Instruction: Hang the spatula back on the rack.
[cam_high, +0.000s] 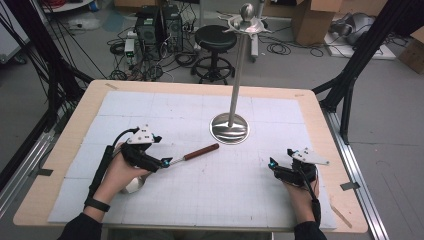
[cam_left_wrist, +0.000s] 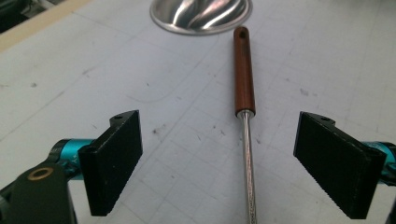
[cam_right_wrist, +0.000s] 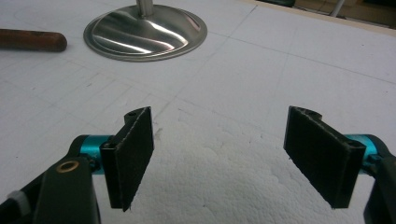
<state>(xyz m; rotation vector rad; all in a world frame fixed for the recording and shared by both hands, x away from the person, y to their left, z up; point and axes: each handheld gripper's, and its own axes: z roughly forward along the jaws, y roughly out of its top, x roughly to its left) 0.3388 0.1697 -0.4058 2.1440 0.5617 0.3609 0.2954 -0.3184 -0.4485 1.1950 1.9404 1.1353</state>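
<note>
Just ahead of left gripper (cam_left_wrist: 219, 158): ladle (cam_left_wrist: 244, 93).

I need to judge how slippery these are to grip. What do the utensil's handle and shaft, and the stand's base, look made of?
The handle looks like reddish-brown wood, smooth with a dull sheen, a hole at its end. The shaft looks like polished metal, bright and thin. The stand's base looks like mirror-polished metal, likely steel: it shows sharp reflections. Both metal parts may be slippery.
</note>
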